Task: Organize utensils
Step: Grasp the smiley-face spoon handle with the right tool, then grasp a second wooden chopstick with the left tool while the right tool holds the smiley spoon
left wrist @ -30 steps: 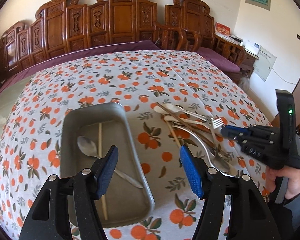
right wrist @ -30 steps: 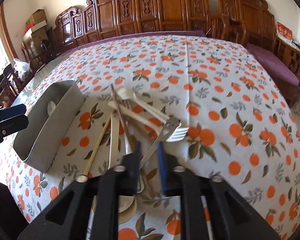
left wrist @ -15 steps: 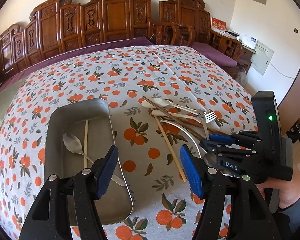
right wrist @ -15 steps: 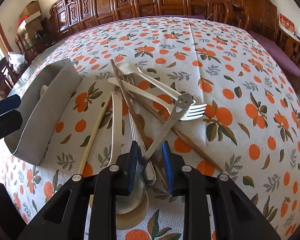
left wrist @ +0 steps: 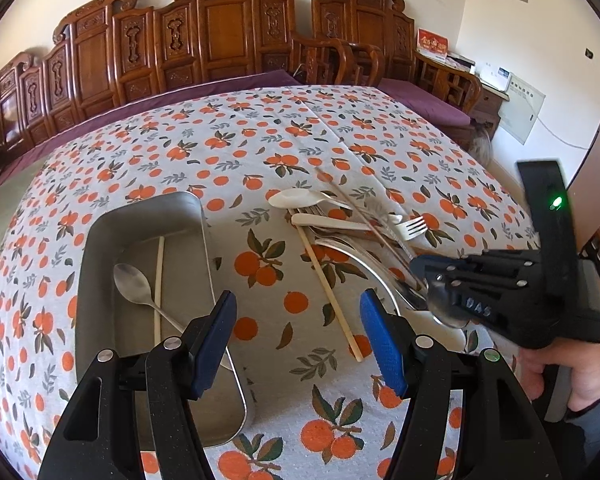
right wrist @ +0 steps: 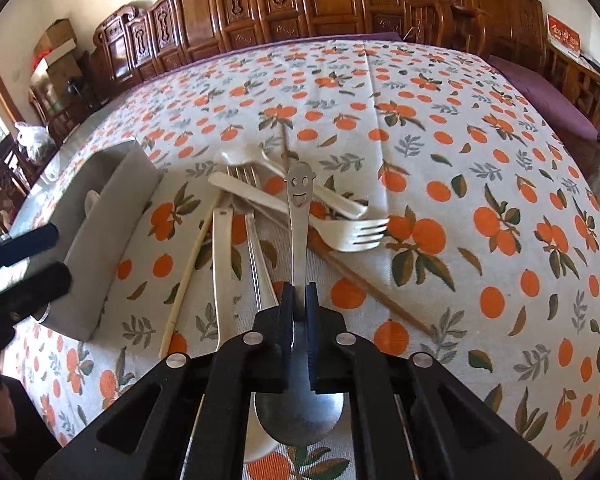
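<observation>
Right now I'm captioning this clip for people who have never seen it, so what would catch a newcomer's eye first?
First, the smiley-face spoon, clamped in the right hand-held gripper whose jaws have just closed on its handle. Under it lies the jumble of utensils on the orange-print tablecloth. Left of the pile, the metal tray holds a steel spoon and one chopstick, with the left hand-held gripper open above its near corner.

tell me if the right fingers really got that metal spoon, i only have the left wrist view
Observer: Yes. In the right wrist view the right gripper has just been closing, and its fingers now pinch the spoon at the neck, just above the bowl.
Operator: is the handle clear of the pile
Observer: Not clearly. The handle, which has a smiling face at its end, crosses over the white fork. I can't tell if they touch.
</observation>
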Tool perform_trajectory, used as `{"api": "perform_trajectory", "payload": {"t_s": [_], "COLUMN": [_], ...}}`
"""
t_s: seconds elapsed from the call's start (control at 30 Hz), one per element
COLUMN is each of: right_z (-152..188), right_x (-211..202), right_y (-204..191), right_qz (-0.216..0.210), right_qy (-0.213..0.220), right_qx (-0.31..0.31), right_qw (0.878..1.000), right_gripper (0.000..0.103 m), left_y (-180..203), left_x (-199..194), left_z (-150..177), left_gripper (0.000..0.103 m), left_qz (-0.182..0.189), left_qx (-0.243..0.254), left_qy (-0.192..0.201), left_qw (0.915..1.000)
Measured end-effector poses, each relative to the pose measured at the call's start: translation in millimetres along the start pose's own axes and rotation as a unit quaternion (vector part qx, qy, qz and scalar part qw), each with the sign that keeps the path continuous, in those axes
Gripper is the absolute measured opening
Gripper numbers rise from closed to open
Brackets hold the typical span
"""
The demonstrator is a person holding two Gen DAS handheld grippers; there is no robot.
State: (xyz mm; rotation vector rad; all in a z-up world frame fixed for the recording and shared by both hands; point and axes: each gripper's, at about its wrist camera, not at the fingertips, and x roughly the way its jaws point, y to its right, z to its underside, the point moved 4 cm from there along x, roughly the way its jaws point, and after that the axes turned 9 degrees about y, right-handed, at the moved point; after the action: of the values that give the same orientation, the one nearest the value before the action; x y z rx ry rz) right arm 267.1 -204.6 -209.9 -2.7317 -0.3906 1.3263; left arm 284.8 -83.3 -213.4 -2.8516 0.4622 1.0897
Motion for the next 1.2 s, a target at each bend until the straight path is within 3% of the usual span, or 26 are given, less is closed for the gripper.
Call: {"api": "perform_trajectory", "payload": {"t_s": [0.53, 0.73, 1.2], "right_z": [-16, -17, -19], "right_x": [-25, -27, -26], "right_y": [24, 24, 14], "right_qz": [-0.018, -0.019, -0.028], "right_qy": [0.042, 0.048, 0.051], "right_qx": [0.030, 0.025, 0.011], "right_qw": [0.999, 0.998, 0.998], "right_gripper": [0.007, 0.007, 0.007], "left_y": [23, 31, 33], "left_x": [20, 39, 63], "left_z": [10, 19, 38], "left_gripper": [0.060, 0.040, 0.011], "left_qz": [0.006, 0.005, -0.015], "left_qx": [0.011, 0.017, 0.023], "left_qy": [-0.017, -0.043, -0.084], "left_qw": [0.9998, 0.9989, 0.9961]}}
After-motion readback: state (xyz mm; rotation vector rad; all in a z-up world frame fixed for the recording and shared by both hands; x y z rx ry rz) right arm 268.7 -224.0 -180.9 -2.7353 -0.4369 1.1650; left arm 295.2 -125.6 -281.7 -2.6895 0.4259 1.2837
